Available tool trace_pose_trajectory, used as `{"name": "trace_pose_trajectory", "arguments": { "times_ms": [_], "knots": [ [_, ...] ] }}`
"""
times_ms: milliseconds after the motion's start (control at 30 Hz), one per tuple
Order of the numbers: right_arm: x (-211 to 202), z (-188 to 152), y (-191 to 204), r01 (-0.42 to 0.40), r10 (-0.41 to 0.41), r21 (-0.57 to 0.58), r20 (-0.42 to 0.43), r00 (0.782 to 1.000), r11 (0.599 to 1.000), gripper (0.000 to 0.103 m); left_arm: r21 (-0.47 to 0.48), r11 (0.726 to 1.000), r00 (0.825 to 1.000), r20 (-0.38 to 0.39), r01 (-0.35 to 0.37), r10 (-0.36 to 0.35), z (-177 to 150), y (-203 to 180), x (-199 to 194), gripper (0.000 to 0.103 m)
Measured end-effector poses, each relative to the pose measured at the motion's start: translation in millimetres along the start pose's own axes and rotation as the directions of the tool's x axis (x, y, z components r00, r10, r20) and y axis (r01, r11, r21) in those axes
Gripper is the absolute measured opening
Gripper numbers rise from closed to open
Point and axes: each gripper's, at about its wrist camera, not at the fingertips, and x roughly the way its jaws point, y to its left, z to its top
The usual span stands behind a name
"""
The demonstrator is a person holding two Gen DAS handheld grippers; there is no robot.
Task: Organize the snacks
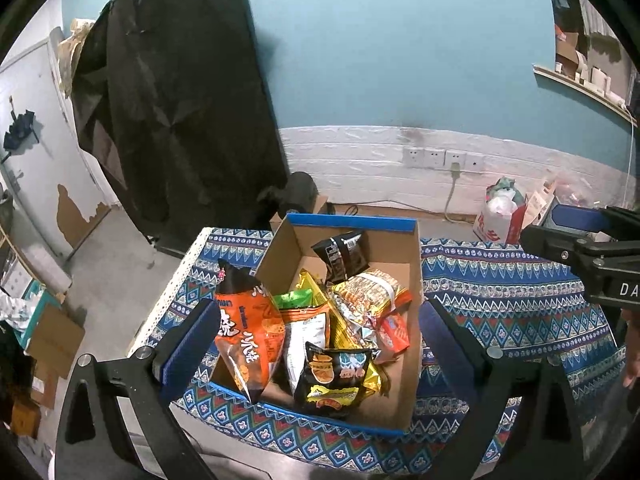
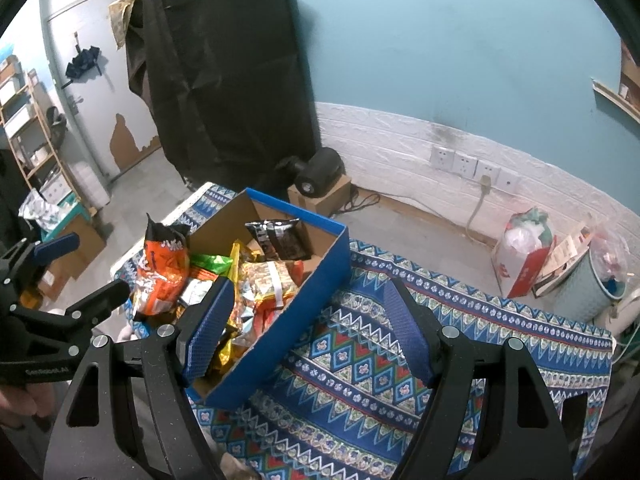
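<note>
The left tool (image 1: 316,340) is seen nearest, held over the box (image 1: 414,320) with its two blue pads wide apart. Nothing is pinched between them. The right tool (image 2: 308,328) is held wide apart too, and nothing is gripped by it. One of its pads (image 2: 210,326) is seen in front of the box's near corner, and the other is seen over the cloth (image 2: 360,360).

The counter is covered by that blue patterned cloth. The cardboard box with blue outer walls is set on it, and the snacks are found inside.

At the near end of the box a black and yellow bag (image 1: 334,380) is laid. A big orange bag (image 1: 248,332) is leaned up against the box's left wall, and its top is poked out above the rim. Next to it a white pack (image 1: 306,336) and a green pack (image 1: 294,298) are tucked. A yellow pack of crackers (image 1: 372,292) is piled in the middle, with a small red pack (image 1: 394,332) by its side. At the far end a dark brown bag (image 1: 340,256) is stood up.

Past the counter, a black cover (image 1: 176,92) is draped over something tall. White sockets (image 1: 434,158) are seen on the wall.
</note>
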Motion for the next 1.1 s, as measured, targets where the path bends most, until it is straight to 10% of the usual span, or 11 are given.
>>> {"name": "trace_pose_trajectory", "arguments": {
  "times_ms": [1100],
  "knots": [
    [-0.8,-3.9,-1.6,0.004,-0.004,-0.012,-0.009,1.0,1.0,0.076,0.003,1.0,1.0,-0.008,-0.015,0.015,0.8,-1.5,-1.7,0.101]
  ]
}}
